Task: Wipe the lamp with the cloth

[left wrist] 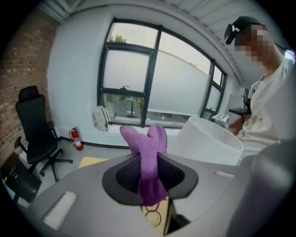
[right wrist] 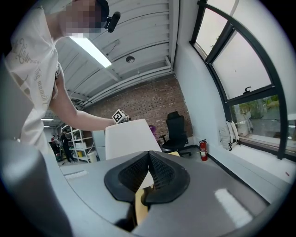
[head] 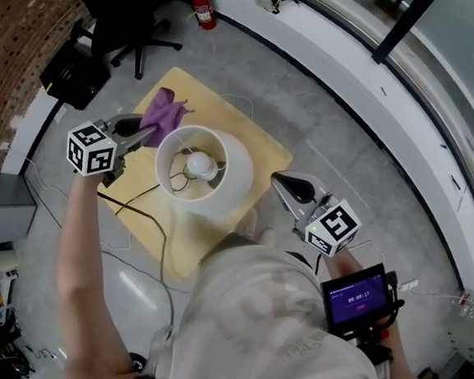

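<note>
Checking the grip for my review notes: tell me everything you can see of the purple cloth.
The purple cloth is a soft, fleecy-looking rag, bunched rather than spread. The left gripper is shut on its middle: one end sticks up past the pads in two rounded lobes, the other hangs below them. In the head view it is held above the wooden table, beside the rim of the white lampshade; whether it touches the shade cannot be told.
</note>
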Demonstrator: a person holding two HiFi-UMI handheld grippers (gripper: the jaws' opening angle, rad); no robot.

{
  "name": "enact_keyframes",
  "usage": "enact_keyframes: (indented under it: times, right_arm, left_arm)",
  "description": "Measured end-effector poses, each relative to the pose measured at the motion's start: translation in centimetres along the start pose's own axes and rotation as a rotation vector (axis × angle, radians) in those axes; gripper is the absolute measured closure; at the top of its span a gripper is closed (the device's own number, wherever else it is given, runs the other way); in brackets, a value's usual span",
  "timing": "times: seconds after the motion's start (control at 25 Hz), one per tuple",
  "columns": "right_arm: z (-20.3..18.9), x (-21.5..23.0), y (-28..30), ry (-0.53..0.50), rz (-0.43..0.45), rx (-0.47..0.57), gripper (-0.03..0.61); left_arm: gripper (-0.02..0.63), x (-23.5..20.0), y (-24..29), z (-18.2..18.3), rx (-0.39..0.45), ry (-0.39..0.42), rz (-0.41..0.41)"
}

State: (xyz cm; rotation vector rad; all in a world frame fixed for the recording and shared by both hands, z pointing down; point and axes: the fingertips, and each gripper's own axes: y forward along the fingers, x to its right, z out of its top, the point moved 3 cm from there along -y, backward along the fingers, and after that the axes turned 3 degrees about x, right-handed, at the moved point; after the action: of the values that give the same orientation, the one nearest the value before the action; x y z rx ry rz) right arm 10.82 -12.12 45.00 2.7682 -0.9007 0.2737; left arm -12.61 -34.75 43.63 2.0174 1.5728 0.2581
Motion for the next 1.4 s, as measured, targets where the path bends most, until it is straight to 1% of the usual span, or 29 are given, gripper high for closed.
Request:
enact_keyframes:
  times: [0.04, 0.08, 0.16, 0.24, 0.36, 0.48, 0.6, 0.76, 0.92, 1.04, 1.12, 1.28, 1.36, 1.4]
  right_arm:
    - [0.1, -0.1, 0.1, -0.002, 0.006, 0.003, 0.565]
    - [0.2, -0.2, 0.2, -0.003, 0.011, 0.005, 0.565]
    - [0.2, -0.4, 0.3, -0.005, 0.018, 0.008, 0.565]
    - [0.2, -0.6, 0.2, -0.005, 0.024, 0.008, 0.565]
    - [0.2, -0.9, 0.4, -0.009, 0.036, 0.004, 0.565]
    - [0.2, -1.2, 0.6, -0.014, 0.047, -0.001, 0.565]
    - [0.1, -1.4, 0.6, -0.017, 0.056, -0.008, 0.565]
    - [-0.1, -1.9, 0.6, -0.019, 0.066, -0.015, 0.565]
    - [-0.2, -1.8, 0.8, -0.018, 0.065, -0.026, 0.565]
    - [-0.8, -1.7, 0.7, -0.019, 0.068, -0.029, 0.565]
    - [-0.7, -1.9, 0.5, -0.023, 0.072, -0.029, 0.565]
    - [0.2, -3.2, 0.0, -0.028, 0.084, -0.023, 0.565]
    - [0.2, -3.7, -0.2, -0.030, 0.094, -0.017, 0.565]
    - [0.2, -3.9, -0.4, -0.031, 0.099, -0.015, 0.565]
  left_arm:
    - [0.528, 0.3, -1.2, 1.0, 0.051, -0.002, 0.038]
    - [0.528, 0.7, -2.3, 1.9, 0.094, 0.013, 0.082]
    - [0.528, 2.1, -4.1, 3.2, 0.156, 0.076, 0.163]
    - [0.528, 3.7, -5.1, 3.5, 0.209, 0.116, 0.206]
    - [0.528, 5.4, -5.7, 3.1, 0.283, 0.117, 0.225]
    - [0.528, 6.0, -5.7, 1.9, 0.308, 0.108, 0.252]
    - [0.528, 5.9, -5.2, 0.3, 0.326, 0.059, 0.292]
    - [0.528, 5.9, -4.0, -2.4, 0.317, 0.005, 0.329]
    - [0.529, 4.7, -2.3, -4.4, 0.302, -0.044, 0.350]
    - [0.529, 4.0, -1.0, -6.5, 0.259, -0.060, 0.370]
    - [0.529, 3.9, -0.5, -7.9, 0.216, -0.080, 0.384]
    - [0.529, 4.3, -0.6, -11.3, 0.125, -0.164, 0.414]
    - [0.529, 4.7, -1.2, -12.8, 0.116, -0.198, 0.447]
    - [0.529, 5.0, -1.8, -13.0, 0.128, -0.203, 0.469]
